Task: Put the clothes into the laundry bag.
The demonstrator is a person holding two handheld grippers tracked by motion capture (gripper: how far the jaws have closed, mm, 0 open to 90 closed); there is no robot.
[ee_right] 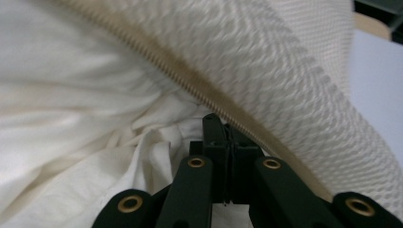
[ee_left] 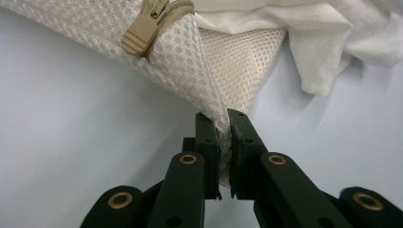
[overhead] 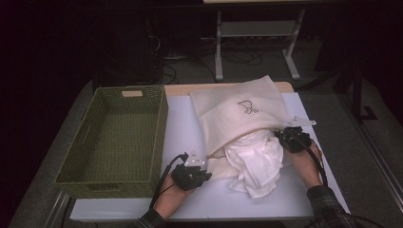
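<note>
Meanwhile, the left gripper pinches the mesh laundry bag's corner at mid-desk; that thin hold could slip. Rightward, the white cloth spills from the opening, where the right gripper, clenched, may snag the zipper.

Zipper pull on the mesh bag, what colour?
Tan, the zipper pull shows best in the left gripper view.

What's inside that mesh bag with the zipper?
A white cloth spills out of the mesh bag through its open zipper. Whatever lies deeper inside is covered by the bag's top layer.
</note>
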